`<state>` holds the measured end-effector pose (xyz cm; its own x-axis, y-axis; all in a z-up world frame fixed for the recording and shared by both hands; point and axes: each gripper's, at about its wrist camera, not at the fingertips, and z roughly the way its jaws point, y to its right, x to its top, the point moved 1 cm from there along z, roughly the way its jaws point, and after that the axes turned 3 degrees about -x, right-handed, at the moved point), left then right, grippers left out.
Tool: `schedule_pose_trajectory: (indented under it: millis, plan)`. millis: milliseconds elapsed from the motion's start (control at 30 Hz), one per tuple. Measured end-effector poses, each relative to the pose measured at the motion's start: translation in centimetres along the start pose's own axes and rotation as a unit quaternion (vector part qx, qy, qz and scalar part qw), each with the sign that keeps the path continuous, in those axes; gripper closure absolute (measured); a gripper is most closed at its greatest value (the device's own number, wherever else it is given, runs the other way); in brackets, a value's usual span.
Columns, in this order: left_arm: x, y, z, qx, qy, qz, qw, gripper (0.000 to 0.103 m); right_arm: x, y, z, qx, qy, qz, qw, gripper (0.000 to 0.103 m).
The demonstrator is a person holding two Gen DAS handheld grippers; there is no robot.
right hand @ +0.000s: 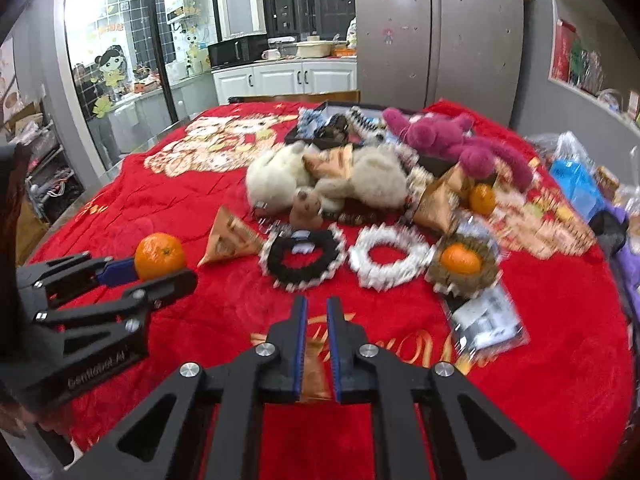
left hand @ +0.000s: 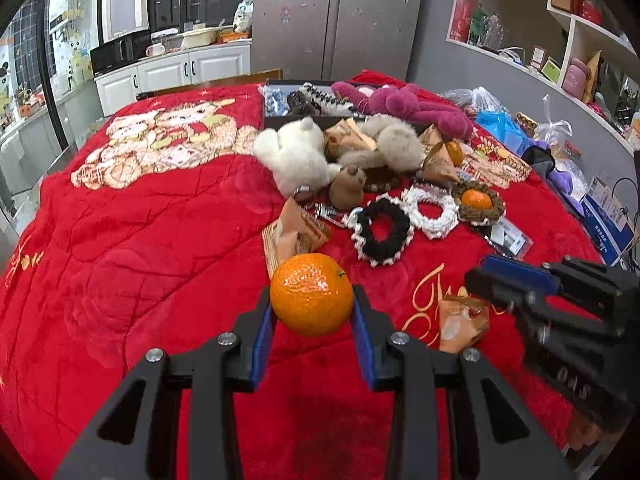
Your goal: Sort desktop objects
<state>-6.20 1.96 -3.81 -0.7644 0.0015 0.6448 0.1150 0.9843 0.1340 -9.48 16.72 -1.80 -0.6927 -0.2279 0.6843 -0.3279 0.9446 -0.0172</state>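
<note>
Currently left gripper point(left hand: 312, 312) fingers clamped on orange point(left hand: 311, 294) above the red blanket point(left hand: 140, 248) at near left; right gripper point(right hand: 316, 320) fingers nearly together around a tan snack packet point(right hand: 316, 376), scrunchies point(right hand: 302, 258) beyond.

Glossy orange point(left hand: 311, 294) — clamped, lifted.

Open red blanket point(left hand: 132, 248) lies left of the clutter; passage unobstructed there. Ahead, black scrunchie point(left hand: 383, 229), white scrunchie point(left hand: 430, 210) and plush toys point(left hand: 296, 152) (tightly packed) block approach.
</note>
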Motion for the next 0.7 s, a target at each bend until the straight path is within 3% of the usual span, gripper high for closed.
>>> schedule_pose_trajectory:
  millis: [100, 200, 700]
  plan:
    - [-0.4, 0.2, 0.4, -0.002, -0.005, 0.003, 1.0, 0.067, -1.1, -0.3, 0.2, 0.0, -0.006, -0.004, 1.0, 0.065]
    - [-0.7, 0.5, 0.5, -0.006, -0.008, 0.006, 0.9999, 0.067, -1.7, -0.8, 0.2, 0.0, -0.009, -0.014, 1.0, 0.058]
    - [-1.5, 0.2, 1.4, -0.003, -0.022, 0.003, 0.9997, 0.067, -3.7, -1.1, 2.9, 0.008, -0.044, -0.009, 0.999, 0.059]
